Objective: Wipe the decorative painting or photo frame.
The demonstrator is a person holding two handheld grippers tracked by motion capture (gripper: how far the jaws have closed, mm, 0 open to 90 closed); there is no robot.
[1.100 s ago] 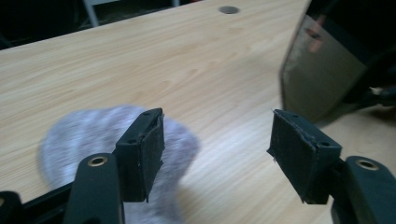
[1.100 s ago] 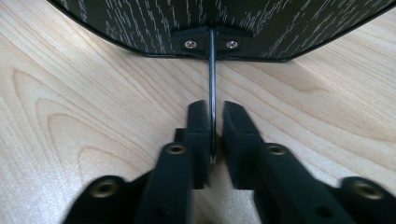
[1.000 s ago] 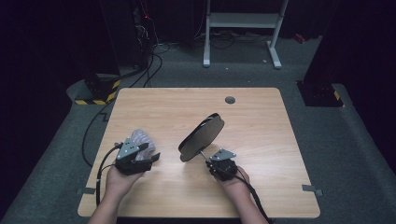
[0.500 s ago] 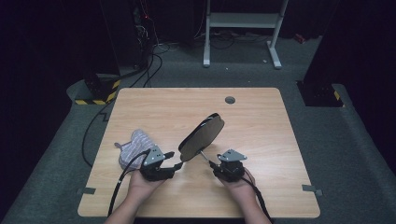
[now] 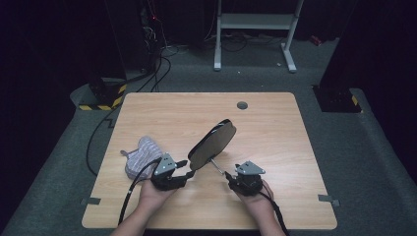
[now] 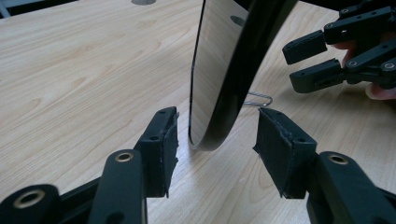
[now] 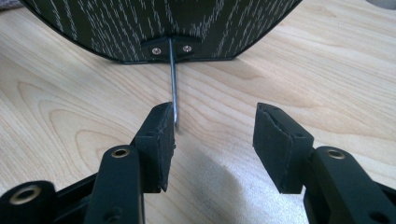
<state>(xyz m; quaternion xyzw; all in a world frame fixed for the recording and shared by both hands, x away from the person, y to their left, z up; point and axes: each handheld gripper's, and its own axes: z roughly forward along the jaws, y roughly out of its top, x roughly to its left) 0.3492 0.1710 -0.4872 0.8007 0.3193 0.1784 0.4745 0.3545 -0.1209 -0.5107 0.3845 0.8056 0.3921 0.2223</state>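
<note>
The left gripper [image 6: 217, 140] is seen with its 2 jaws moderately apart and has just been closing; the lower edge of the mirror [image 6: 224, 70] stands between the pads, and a gap is visible on each side, so no pad is pressed against it. Beyond the jaws, the mirror is seen edge-on, its reflective face turned toward the left pad and its dark rim toward the right pad. Farther off, the right gripper [image 6: 310, 65] is seen past the mirror, at upper right of the left jaws.

The right gripper [image 7: 215, 130] is seen with its jaws wide and has just been opening. The wire stand [image 7: 173, 88] of the mirror is seen just beside the inner face of its left pad; contact cannot be told. Ahead of the jaws, the stand is fixed by 2 screws to the wood-patterned back of the mirror [image 7: 154, 23].

From the high view, the mirror [image 5: 212, 144] is seen tilted on the table [image 5: 275, 128], between the 2 grippers. A grey cloth [image 5: 140, 155] is seen behind the left gripper [image 5: 183, 167], clear of its jaws.
</note>
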